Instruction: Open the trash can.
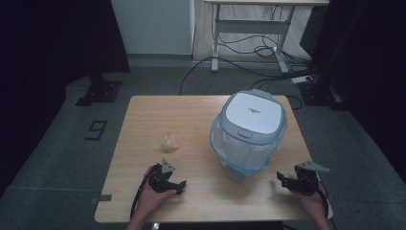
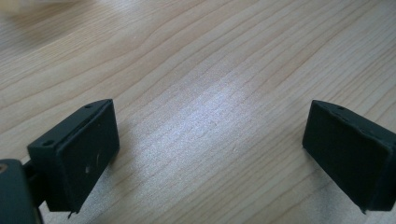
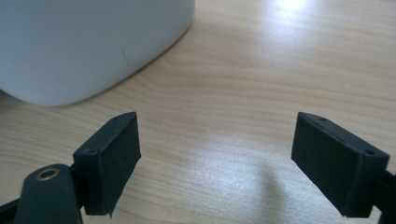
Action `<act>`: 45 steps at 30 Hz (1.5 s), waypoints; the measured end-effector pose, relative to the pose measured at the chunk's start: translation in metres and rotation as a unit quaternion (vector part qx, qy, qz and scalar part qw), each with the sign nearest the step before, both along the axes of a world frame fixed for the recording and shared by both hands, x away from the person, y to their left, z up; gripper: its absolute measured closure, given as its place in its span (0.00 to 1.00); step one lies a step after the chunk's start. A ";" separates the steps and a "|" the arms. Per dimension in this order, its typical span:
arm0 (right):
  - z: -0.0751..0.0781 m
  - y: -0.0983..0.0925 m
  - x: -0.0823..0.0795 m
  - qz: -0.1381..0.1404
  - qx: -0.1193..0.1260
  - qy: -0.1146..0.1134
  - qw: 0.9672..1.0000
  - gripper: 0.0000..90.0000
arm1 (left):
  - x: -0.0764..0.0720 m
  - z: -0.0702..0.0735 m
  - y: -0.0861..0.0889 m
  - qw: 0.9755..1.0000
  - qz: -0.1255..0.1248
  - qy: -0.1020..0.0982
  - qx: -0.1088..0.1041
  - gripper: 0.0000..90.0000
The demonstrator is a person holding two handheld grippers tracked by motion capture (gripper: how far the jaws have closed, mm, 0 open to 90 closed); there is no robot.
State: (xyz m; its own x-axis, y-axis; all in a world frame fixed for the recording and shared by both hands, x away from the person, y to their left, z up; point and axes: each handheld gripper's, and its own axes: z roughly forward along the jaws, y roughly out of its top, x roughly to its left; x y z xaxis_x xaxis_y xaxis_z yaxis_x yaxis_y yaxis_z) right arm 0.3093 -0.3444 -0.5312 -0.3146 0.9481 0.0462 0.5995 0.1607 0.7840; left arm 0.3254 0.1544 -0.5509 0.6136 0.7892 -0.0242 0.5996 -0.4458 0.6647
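Nothing looks done yet: the small crumpled yellowish wad (image 1: 171,142) lies alone on the wooden table (image 1: 143,115), left of the closed white bin with its plastic bag (image 1: 249,132), while the left gripper (image 1: 177,186) and right gripper (image 1: 283,179) rest near, jaws wide and empty.

The bin (image 1: 249,132) is white with a grey-rimmed lid and a pale blue liner. The table (image 1: 143,120) is light wood grain; both grippers' pads (image 2: 79,158) are black
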 end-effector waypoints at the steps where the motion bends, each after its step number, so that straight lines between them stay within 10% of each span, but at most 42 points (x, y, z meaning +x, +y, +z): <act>1: 0.002 -0.001 -0.001 0.000 0.003 -0.003 1.000 0.20 | 0.000 0.000 0.000 1.000 0.000 0.000 0.000 0.04; 21: 0.049 -0.012 -0.020 0.038 0.075 -0.063 0.994 0.57 | 0.001 0.000 0.000 1.000 -0.004 0.000 0.001 0.03; 45: 0.084 -0.002 -0.032 0.089 0.099 -0.108 0.985 0.94 | 0.001 0.000 -0.001 1.000 -0.003 0.000 0.001 0.03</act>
